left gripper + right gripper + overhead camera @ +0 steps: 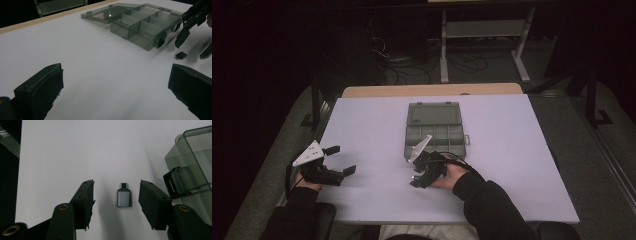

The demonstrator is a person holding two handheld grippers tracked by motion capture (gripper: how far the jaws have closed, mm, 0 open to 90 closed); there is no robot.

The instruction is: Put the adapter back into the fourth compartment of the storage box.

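The small grey adapter lies flat on the white table, just in front of the near edge of the open compartment box and apart from it. In my right gripper view it sits squarely between my two jaws, touching neither, with its long axis running straight away from me, plug end pointing forward. So its narrow width spans the gap, and the jaws would close on its two long sides (the better way to take it, I judge).

My right gripper is spread wide and holds nothing; it hovers low over the adapter, though I cannot tell whether the jaw tips touch the table. The box latch stands just beyond my right-hand jaw, close enough that drifting that way could catch it.

My left gripper is well off to the left, jaws wide apart and empty, so the right is far nearer.
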